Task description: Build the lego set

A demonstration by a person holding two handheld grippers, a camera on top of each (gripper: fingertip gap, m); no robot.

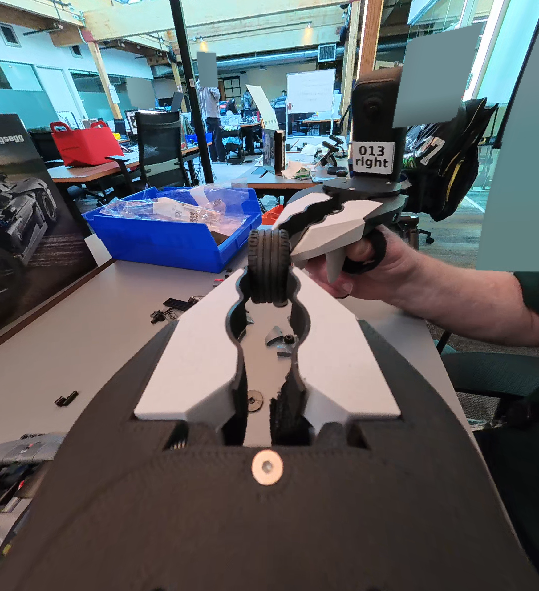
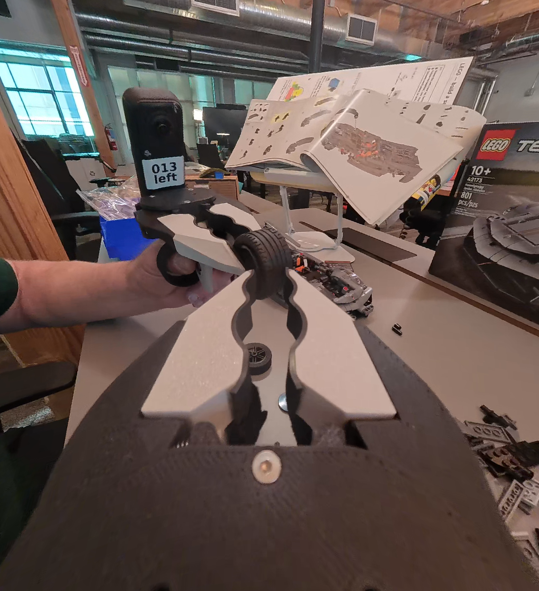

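Observation:
A black rubber tyre (image 1: 268, 256) is held in the air above the grey table (image 1: 69, 335). My left gripper (image 1: 268, 271) is shut on its sidewalls. My right gripper (image 1: 282, 241) comes in from the right, its tips at the tyre's edge. In the right wrist view the tyre (image 2: 261, 252) sits between the tips of my right gripper (image 2: 269, 273), which looks closed on it, and my left gripper (image 2: 252, 249) holds it from the left. A small black wheel rim (image 2: 257, 356) lies on the table below. The grey car model (image 2: 335, 281) stands just beyond.
An open instruction booklet (image 2: 341, 144) rests on a white stand. The set's box (image 2: 511, 224) stands at the right edge. A blue bin (image 1: 172, 236) holds plastic bags. Loose dark pieces (image 2: 511, 457) lie at the right, and a small black pin (image 2: 397, 329) lies apart. The grippers are tip to tip, or close to it. Both grippers' tips are roughly 15 cm from the small black wheel rim (image 2: 257, 356).

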